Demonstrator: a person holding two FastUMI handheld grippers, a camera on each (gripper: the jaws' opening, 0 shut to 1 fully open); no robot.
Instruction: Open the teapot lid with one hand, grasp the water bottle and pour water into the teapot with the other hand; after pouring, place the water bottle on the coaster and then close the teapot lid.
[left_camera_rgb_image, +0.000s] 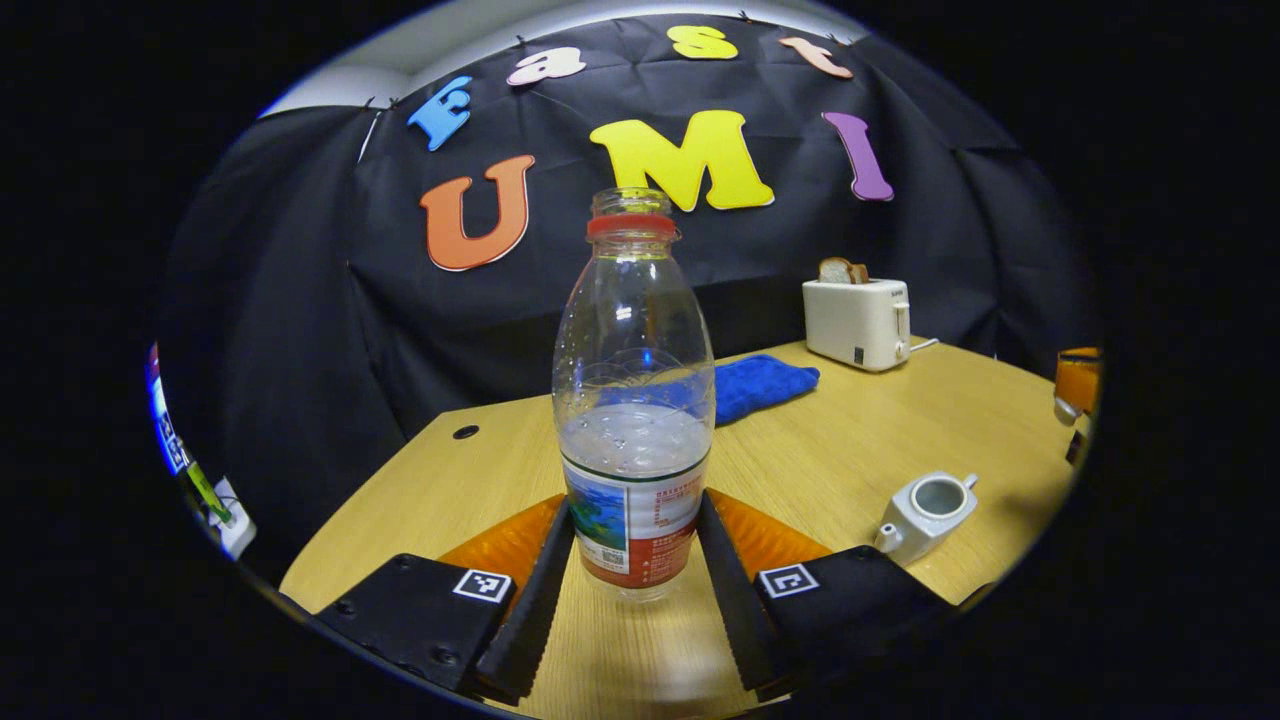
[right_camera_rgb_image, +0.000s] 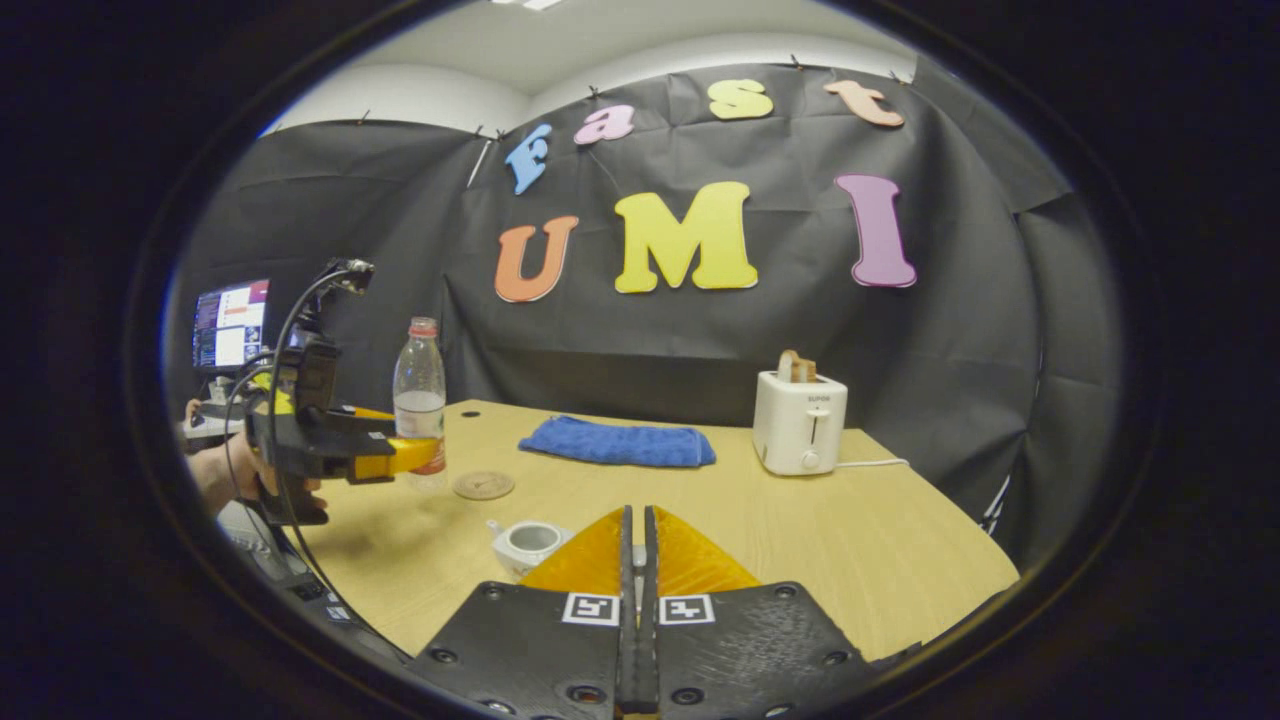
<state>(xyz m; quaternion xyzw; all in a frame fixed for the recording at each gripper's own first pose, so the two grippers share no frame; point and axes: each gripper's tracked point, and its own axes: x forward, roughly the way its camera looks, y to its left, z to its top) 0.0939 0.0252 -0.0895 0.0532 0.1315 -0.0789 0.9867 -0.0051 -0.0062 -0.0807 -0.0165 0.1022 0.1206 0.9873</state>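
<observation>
A clear water bottle (left_camera_rgb_image: 632, 380) with a red neck ring and no cap stands upright between my left gripper's (left_camera_rgb_image: 635, 510) fingers, which press on its label. It is about a third full. In the right gripper view the bottle (right_camera_rgb_image: 420, 385) and left gripper (right_camera_rgb_image: 405, 457) hover just left of the round coaster (right_camera_rgb_image: 483, 485). The white teapot (left_camera_rgb_image: 925, 512) sits open on the table, also visible as the teapot (right_camera_rgb_image: 530, 542) just left of my right gripper (right_camera_rgb_image: 637, 515). That gripper is shut with a pale sliver, the teapot lid (right_camera_rgb_image: 637, 553), between its fingers.
A blue cloth (right_camera_rgb_image: 618, 442) lies at the back of the wooden table (right_camera_rgb_image: 860, 540). A white toaster (right_camera_rgb_image: 800, 423) with bread stands at the back right, its cord running off right. A person's hand (right_camera_rgb_image: 215, 480) holds the left gripper near a monitor (right_camera_rgb_image: 230, 322).
</observation>
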